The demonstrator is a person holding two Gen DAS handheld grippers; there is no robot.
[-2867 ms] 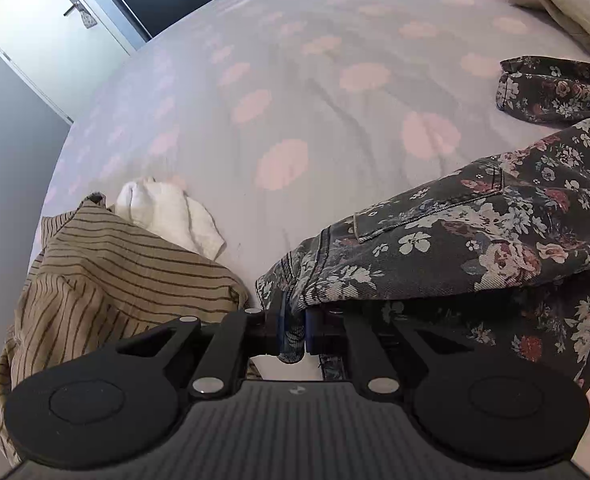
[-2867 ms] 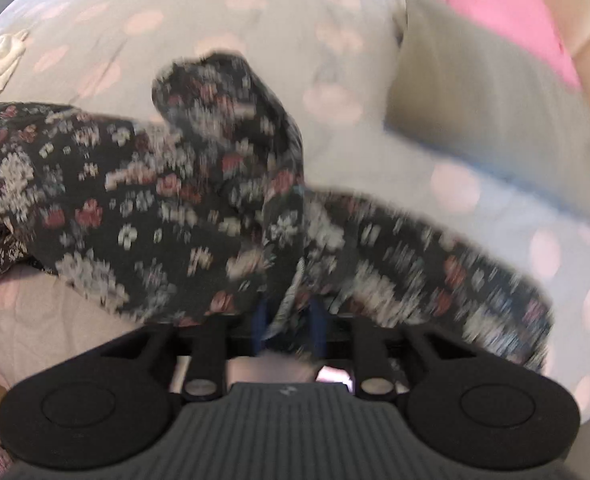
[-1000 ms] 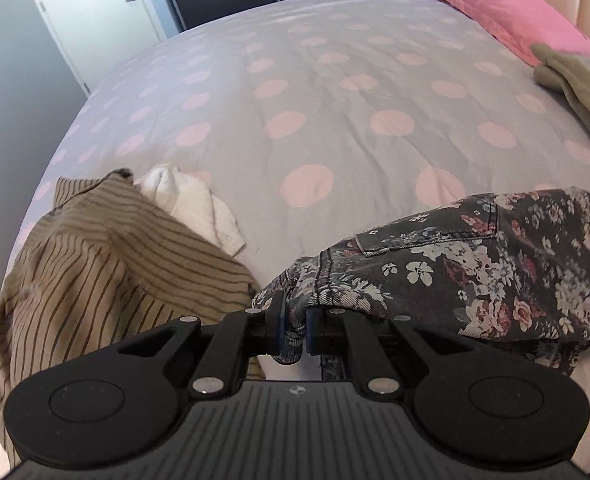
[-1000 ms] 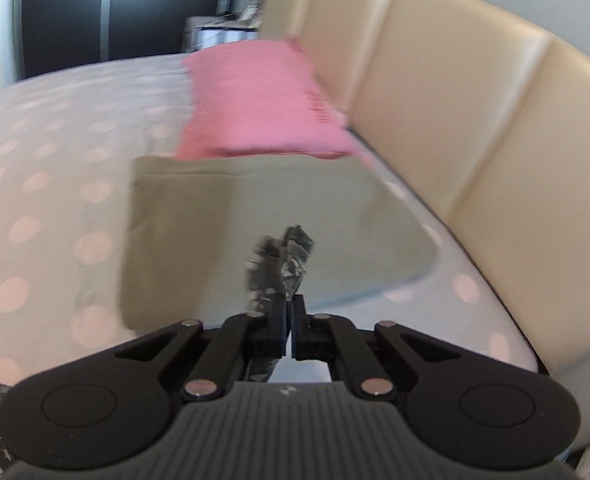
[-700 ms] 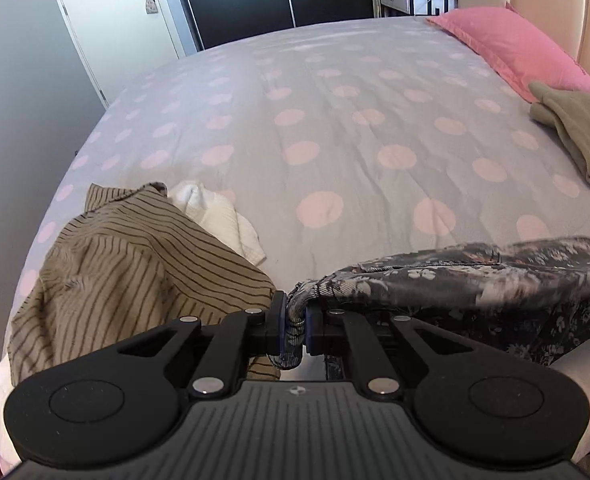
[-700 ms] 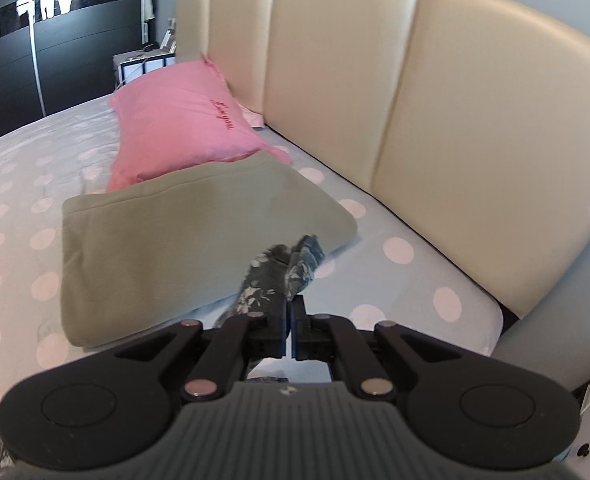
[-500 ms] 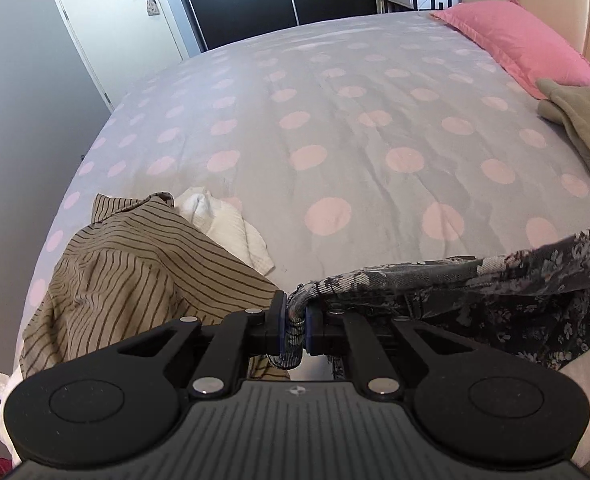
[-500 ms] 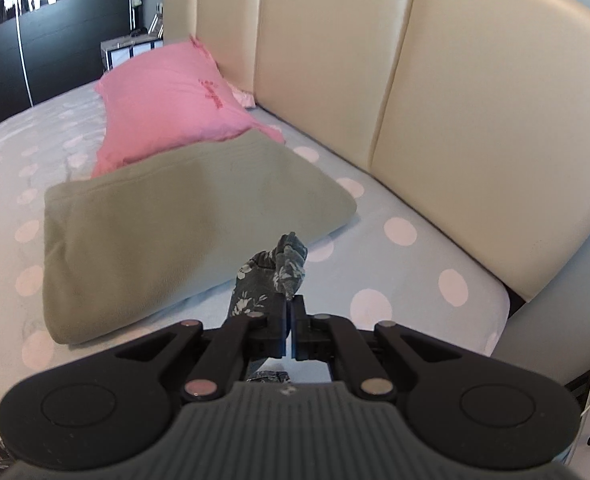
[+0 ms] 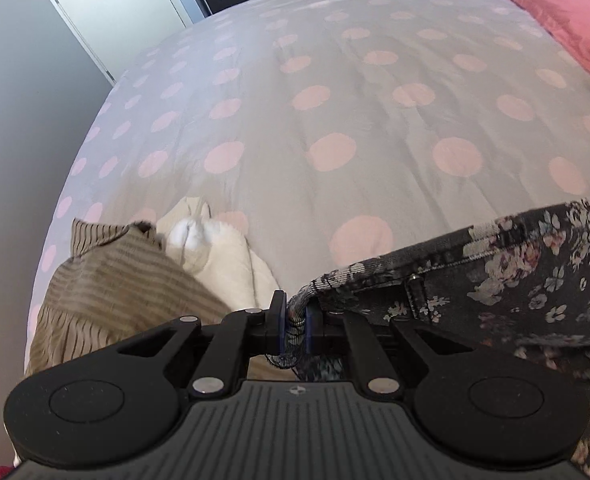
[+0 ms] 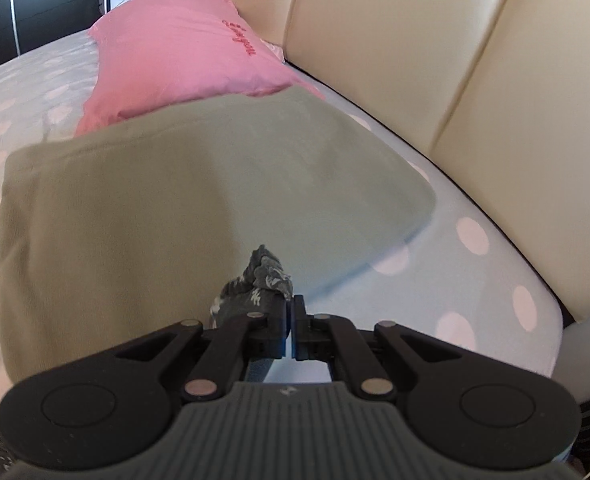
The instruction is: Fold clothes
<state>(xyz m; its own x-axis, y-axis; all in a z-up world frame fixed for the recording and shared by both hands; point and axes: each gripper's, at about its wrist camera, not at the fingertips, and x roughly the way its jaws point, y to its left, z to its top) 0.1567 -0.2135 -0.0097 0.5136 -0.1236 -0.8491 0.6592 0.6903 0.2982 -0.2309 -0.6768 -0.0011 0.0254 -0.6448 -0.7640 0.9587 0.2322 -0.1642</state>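
striped shirt left of trousers | towel between | folded blanket apparently overlapping pillow

Left wrist view looks low across the bedspread toward the door; right faces the headboard closely

Pink pillow: red cursive embroidery near edge by headboard, too small and slanted to read. Small emblem on right gripper body, illegible. No other text, labels, numbers visible.

Floral jeans now stretched taut, waistband flattened.
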